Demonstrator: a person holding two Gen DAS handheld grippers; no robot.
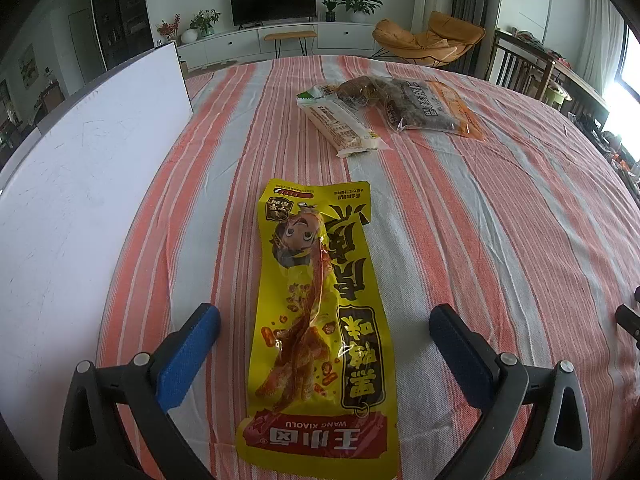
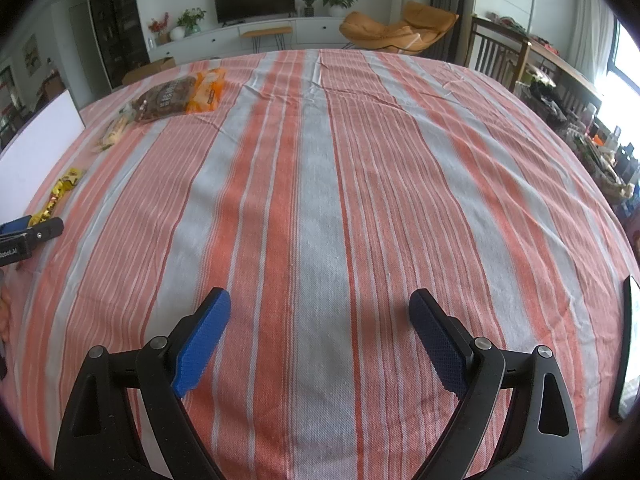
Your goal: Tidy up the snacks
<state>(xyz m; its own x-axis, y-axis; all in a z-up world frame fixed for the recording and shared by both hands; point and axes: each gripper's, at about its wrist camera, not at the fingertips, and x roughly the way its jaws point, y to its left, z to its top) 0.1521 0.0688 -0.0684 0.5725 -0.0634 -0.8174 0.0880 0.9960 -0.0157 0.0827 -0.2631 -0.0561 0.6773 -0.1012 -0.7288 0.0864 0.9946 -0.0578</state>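
Observation:
A long yellow snack packet (image 1: 320,320) lies flat on the striped cloth, its near half between the fingers of my left gripper (image 1: 324,316), which is open and not touching it. Farther back lie a white packet (image 1: 340,120) and a dark brown packet with an orange end (image 1: 428,108), touching each other. My right gripper (image 2: 320,320) is open and empty over bare cloth. In the right wrist view the yellow packet (image 2: 60,192), the white packet (image 2: 114,132) and the brown packet (image 2: 168,98) show at far left, with my left gripper (image 2: 28,236) at the left edge.
A white board (image 1: 80,200) lies along the left side of the table. The striped tablecloth (image 2: 320,180) covers the table. A dark flat object (image 2: 626,352) sits at the right table edge. Chairs and a cluttered sideboard stand beyond the right side.

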